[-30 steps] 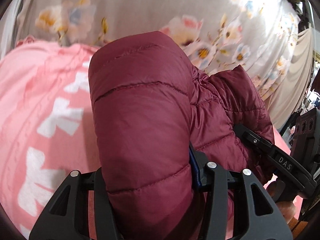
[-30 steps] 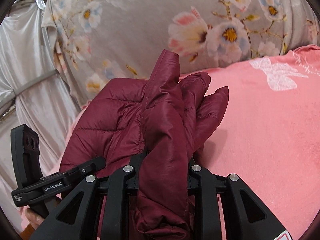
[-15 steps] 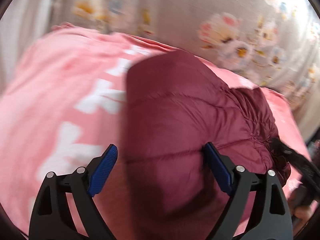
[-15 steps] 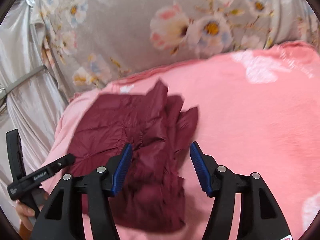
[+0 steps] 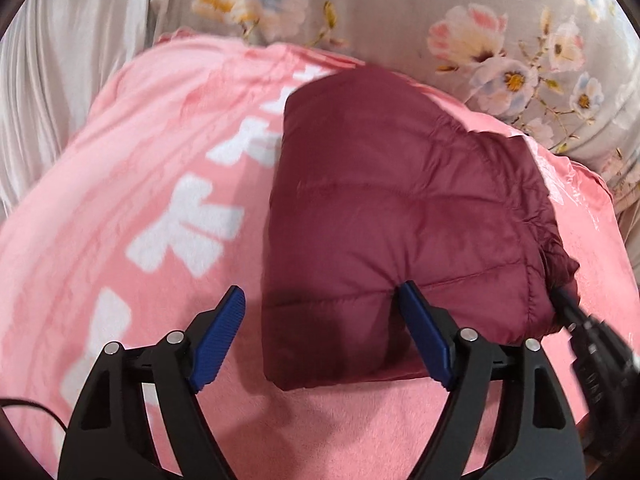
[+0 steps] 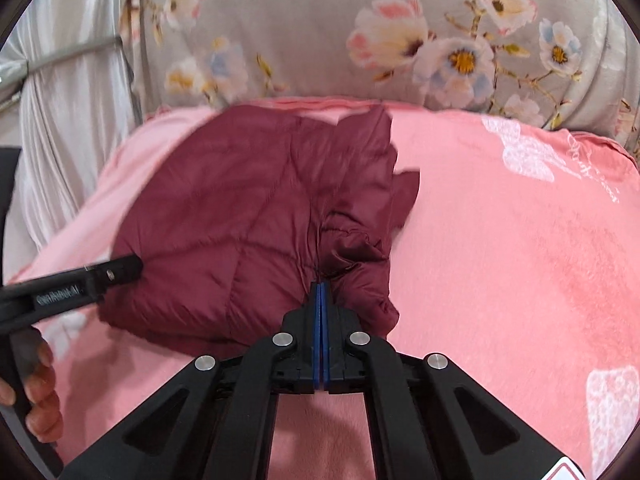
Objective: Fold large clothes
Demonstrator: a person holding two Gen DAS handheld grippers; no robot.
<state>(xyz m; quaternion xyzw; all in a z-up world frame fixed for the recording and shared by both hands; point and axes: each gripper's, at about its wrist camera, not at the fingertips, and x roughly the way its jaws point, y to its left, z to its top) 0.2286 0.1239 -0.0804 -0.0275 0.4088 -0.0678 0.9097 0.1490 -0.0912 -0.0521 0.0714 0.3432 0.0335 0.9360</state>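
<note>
A maroon quilted puffer jacket (image 5: 400, 216) lies folded into a compact block on a pink blanket (image 5: 168, 184). My left gripper (image 5: 320, 296) is open, its blue pads (image 5: 424, 336) spread at the jacket's near edge, one pad touching the fabric. In the right wrist view the jacket (image 6: 240, 216) lies ahead and to the left, with crumpled loose ends on its right side. My right gripper (image 6: 320, 286) is shut with its blue pads pressed together, the tip at the jacket's near crumpled edge; no fabric shows between the pads. The left gripper's finger (image 6: 80, 284) touches the jacket's left side.
The pink blanket (image 6: 500, 240) with white butterfly prints covers the bed. A grey floral quilt (image 6: 400, 32) rises behind it. Silvery curtain fabric (image 6: 64, 92) hangs at the left. The right gripper's black body (image 5: 596, 360) shows at the jacket's right corner.
Both grippers let go of the jacket and drew back; it dropped onto the blanket as a folded block. The left jaws opened wide; the right jaws opened, then closed empty.
</note>
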